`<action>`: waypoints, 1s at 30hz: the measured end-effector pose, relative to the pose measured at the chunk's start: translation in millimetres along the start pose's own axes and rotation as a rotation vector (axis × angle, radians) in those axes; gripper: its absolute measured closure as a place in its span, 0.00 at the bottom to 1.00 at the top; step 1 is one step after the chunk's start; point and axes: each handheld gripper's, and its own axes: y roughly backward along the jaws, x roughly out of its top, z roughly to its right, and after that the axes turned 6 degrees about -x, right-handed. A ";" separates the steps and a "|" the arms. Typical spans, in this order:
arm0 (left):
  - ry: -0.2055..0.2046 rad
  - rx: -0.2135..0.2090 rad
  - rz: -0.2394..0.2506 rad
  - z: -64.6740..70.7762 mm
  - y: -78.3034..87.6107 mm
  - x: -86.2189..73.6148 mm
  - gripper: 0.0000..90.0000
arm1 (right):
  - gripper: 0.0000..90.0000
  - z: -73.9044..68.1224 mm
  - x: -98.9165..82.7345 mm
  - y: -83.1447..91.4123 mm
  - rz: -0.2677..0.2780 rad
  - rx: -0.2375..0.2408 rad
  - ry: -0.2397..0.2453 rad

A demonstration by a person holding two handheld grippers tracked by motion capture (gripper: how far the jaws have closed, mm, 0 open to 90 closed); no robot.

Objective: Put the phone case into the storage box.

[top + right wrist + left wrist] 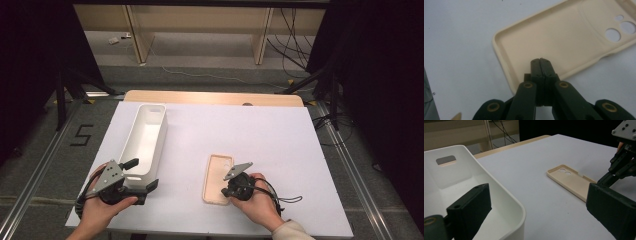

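Item: beige phone case (564, 42), open side up on the desk (280, 135), under our right gripper (541, 61), jaws closed over its near rim, apparently for purchase; left gripper (534, 205), jaws open, straddles the white bin's (506, 202) wall.

Open white table (260, 135) is left beyond the phone case (217, 179) and to its right, so free passage is offered there. To the left of the phone case, a clear strip of table is bounded by the long white bin (145, 137), whose raised walls block low passage. The bin's near end is straddled by the left gripper (141, 176).
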 end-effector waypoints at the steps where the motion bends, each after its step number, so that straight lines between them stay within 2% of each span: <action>1: 0.000 0.000 0.000 0.0 0.0 -0.1 0.06 | 1.00 0.1 0.1 0.1 0.000 0.004 -0.001; 8: -0.004 0.004 -0.005 0.0 0.6 0.3 0.06 | 1.00 0.0 -0.7 -1.0 0.019 -0.009 -0.007; 9: -0.005 0.004 -0.006 -0.2 0.7 0.5 0.06 | 1.00 1.3 -0.8 1.3 0.016 0.006 -0.012; 10: -0.001 0.006 -0.004 -0.3 0.4 0.9 0.06 | 0.98 1.1 -1.1 2.5 0.033 0.001 -0.030; 11: 0.001 0.006 -0.002 -0.3 0.1 1.1 0.06 | 0.91 3.7 -2.2 4.5 0.083 0.006 -0.009; 12: 0.005 0.001 0.004 -0.8 -1.1 1.6 0.06 | 0.89 3.1 -2.6 5.0 0.106 -0.004 -0.017; 13: 0.002 0.006 -0.002 -1.0 -2.0 2.9 0.06 | 0.84 4.9 -4.7 8.9 0.171 -0.006 -0.004; 14: -0.008 0.003 -0.001 -1.7 -2.8 3.5 0.06 | 0.79 5.5 -6.1 13.3 0.189 0.006 -0.028; 15: -0.008 0.003 -0.001 -1.7 -2.8 3.5 0.06 | 0.75 6.8 -7.7 18.3 0.204 0.018 -0.034; 16: -0.001 0.005 -0.003 -1.4 -3.3 3.7 0.06 | 0.75 6.8 -7.7 18.3 0.204 0.018 -0.034; 17: 0.000 0.005 -0.002 -1.3 -3.8 4.1 0.06 | 0.67 9.0 -10.5 25.0 0.272 0.029 -0.029; 18: -0.002 0.004 0.000 -1.1 -4.3 4.3 0.06 | 0.67 9.0 -10.5 25.0 0.272 0.029 -0.029; 19: 0.008 0.001 0.002 -0.3 -4.7 3.9 0.06 | 0.62 11.5 -12.3 31.8 0.344 0.058 -0.024; 22: 0.006 0.001 0.002 -0.1 -4.4 3.1 0.06 | 0.54 13.4 -12.9 40.9 0.410 0.070 -0.012; 26: 0.001 0.007 -0.002 -1.2 -3.4 3.1 0.07 | 0.49 14.2 -15.3 47.5 0.447 0.065 -0.001; 30: 0.007 0.006 -0.001 -0.8 -1.8 1.1 0.07 | 0.49 13.9 -17.6 50.0 0.423 0.068 0.012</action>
